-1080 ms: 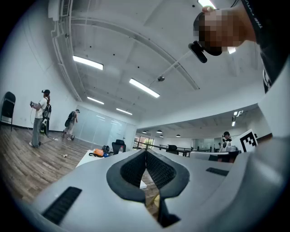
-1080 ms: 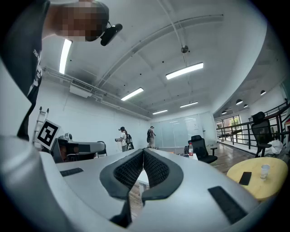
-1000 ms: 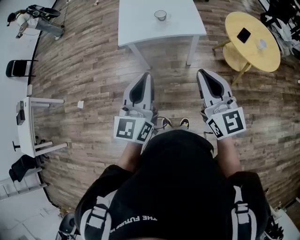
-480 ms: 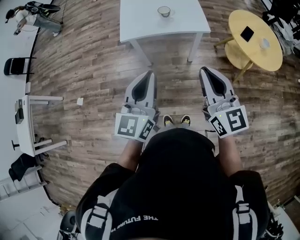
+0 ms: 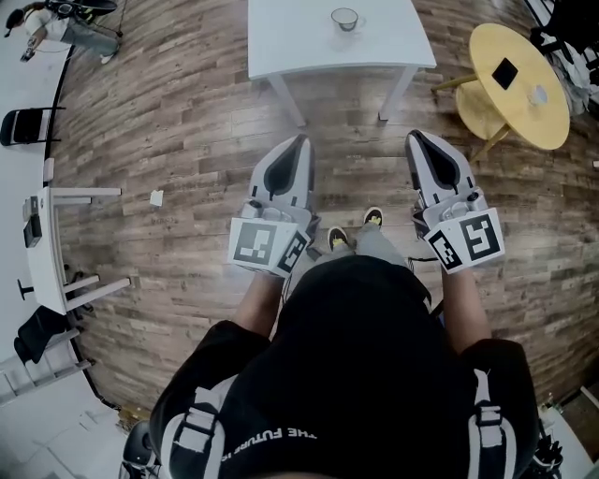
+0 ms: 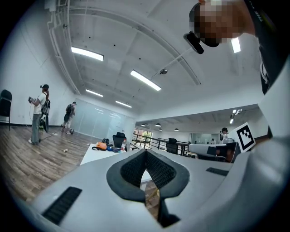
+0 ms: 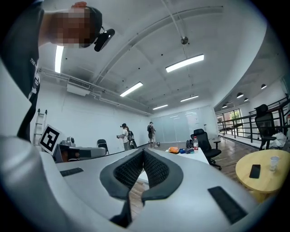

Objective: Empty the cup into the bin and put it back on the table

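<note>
A small glass cup (image 5: 345, 18) stands on the white table (image 5: 309, 42) at the top of the head view, well ahead of both grippers. My left gripper (image 5: 300, 141) is held at waist height over the wooden floor, shut and empty. My right gripper (image 5: 413, 137) is level with it on the right, also shut and empty. In the left gripper view the left gripper (image 6: 146, 152) has its dark pads pressed together, and the white table (image 6: 97, 155) shows beyond them. The right gripper (image 7: 143, 152) looks the same in its own view. No bin is in view.
A round yellow table (image 5: 520, 110) stands at the right with a black phone (image 5: 506, 72) and a small clear cup (image 5: 537, 94) on it. A white desk (image 5: 49, 271) and a black chair (image 5: 22, 126) line the left wall. Other people stand far off (image 7: 124, 136).
The white table and cup have slid right and up in the head view. One foot has stepped forward. Both grippers stay shut and side by side.
</note>
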`<action>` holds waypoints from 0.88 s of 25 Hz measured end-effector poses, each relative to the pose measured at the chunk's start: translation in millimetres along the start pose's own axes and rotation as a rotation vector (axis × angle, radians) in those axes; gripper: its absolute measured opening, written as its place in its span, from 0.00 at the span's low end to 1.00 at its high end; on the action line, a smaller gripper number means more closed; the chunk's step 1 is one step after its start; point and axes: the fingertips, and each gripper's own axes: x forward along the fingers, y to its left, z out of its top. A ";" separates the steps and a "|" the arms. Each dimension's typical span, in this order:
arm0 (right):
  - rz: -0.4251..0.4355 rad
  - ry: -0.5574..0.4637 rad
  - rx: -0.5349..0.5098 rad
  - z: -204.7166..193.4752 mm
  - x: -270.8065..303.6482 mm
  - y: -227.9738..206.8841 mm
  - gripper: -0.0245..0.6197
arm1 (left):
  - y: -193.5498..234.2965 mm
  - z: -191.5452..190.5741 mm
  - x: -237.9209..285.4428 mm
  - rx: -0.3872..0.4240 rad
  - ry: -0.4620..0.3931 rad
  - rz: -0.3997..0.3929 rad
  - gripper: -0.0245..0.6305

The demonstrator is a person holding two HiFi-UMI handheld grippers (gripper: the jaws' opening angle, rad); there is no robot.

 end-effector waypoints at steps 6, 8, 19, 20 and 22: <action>-0.013 -0.016 -0.011 -4.4 34.9 -38.3 0.06 | 17.7 -4.9 42.1 0.014 0.002 -0.030 0.07; -0.010 -0.013 -0.016 -10.4 57.3 -55.9 0.06 | 28.4 -8.2 67.2 0.013 0.004 -0.047 0.07; 0.065 0.072 -0.070 -31.7 225.2 -219.5 0.06 | 107.0 -10.7 291.1 0.046 0.035 -0.024 0.07; 0.072 0.079 -0.067 -34.2 236.6 -233.1 0.06 | 110.5 -13.0 308.7 0.057 0.042 -0.026 0.07; 0.077 0.087 -0.044 -38.7 255.2 -254.9 0.06 | 114.4 -19.0 337.8 0.078 0.071 -0.055 0.07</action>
